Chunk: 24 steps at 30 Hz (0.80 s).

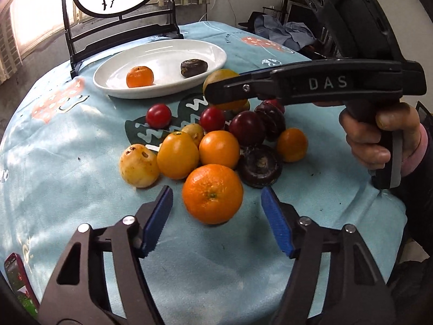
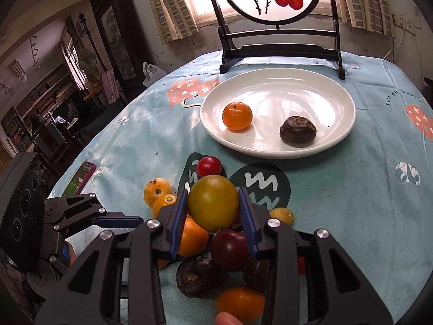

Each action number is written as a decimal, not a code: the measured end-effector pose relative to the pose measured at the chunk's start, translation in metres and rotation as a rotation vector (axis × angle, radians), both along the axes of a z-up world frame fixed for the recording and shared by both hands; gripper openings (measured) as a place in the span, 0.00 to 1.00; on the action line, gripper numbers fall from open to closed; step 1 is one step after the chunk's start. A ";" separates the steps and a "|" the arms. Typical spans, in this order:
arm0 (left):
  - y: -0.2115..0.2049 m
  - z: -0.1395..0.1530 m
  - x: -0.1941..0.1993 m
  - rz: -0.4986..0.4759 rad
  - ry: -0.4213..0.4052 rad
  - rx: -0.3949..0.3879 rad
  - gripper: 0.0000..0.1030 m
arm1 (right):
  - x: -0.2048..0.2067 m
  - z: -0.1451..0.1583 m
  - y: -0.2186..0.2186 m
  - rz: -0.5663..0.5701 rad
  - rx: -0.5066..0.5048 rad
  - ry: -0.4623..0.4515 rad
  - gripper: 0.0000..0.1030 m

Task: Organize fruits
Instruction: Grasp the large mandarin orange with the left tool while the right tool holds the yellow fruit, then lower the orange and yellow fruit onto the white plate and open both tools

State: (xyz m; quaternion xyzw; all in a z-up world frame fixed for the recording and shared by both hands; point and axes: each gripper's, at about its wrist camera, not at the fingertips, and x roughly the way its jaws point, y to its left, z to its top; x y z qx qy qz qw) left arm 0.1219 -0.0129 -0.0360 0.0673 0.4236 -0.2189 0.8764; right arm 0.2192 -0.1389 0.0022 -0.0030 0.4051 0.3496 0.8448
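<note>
Right gripper [image 2: 212,205]: clamped on yellow-green fruit [image 2: 213,203], held above the pile, plate [image 2: 338,135] ahead; skin smooth, prob. slippery (firm-looking, light); best pinched across widest part.
Left gripper [image 1: 216,216]: spread wide, nothing held; mandarin [image 1: 212,193] between pads, untouched; rind judged grippy, soft; gentle squeeze advised.

White plate [image 2: 338,86], orange mandarin [image 2: 237,116], pale-blue patterned tablecloth [image 2: 351,189], blue-padded fingers [image 1: 158,219].

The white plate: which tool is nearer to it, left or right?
Right. The right tool, shut on a yellow-green fruit, is just before the plate; the left tool is open behind the pile.
</note>
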 end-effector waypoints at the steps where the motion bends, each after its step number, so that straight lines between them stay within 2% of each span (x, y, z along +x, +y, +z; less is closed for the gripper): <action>1: 0.000 -0.002 0.001 0.002 0.011 0.002 0.60 | 0.000 0.001 -0.001 0.000 0.002 -0.001 0.37; 2: -0.001 -0.004 0.003 0.006 0.022 0.005 0.54 | -0.001 0.002 -0.001 0.000 0.005 -0.002 0.37; 5: 0.000 -0.007 0.009 0.021 0.050 -0.003 0.47 | -0.001 0.004 -0.002 -0.001 0.008 -0.008 0.37; 10: -0.001 -0.008 0.013 0.026 0.057 -0.008 0.46 | -0.003 0.005 -0.002 -0.001 0.013 -0.011 0.37; 16: 0.004 -0.005 0.013 0.029 0.059 -0.051 0.44 | -0.003 0.007 -0.005 -0.008 0.018 -0.012 0.37; 21: 0.017 0.017 0.015 0.051 0.017 -0.152 0.44 | 0.010 0.010 -0.014 -0.043 0.062 0.012 0.37; 24: 0.023 0.039 0.035 0.128 -0.031 -0.156 0.44 | 0.036 0.016 -0.017 -0.097 0.081 0.006 0.37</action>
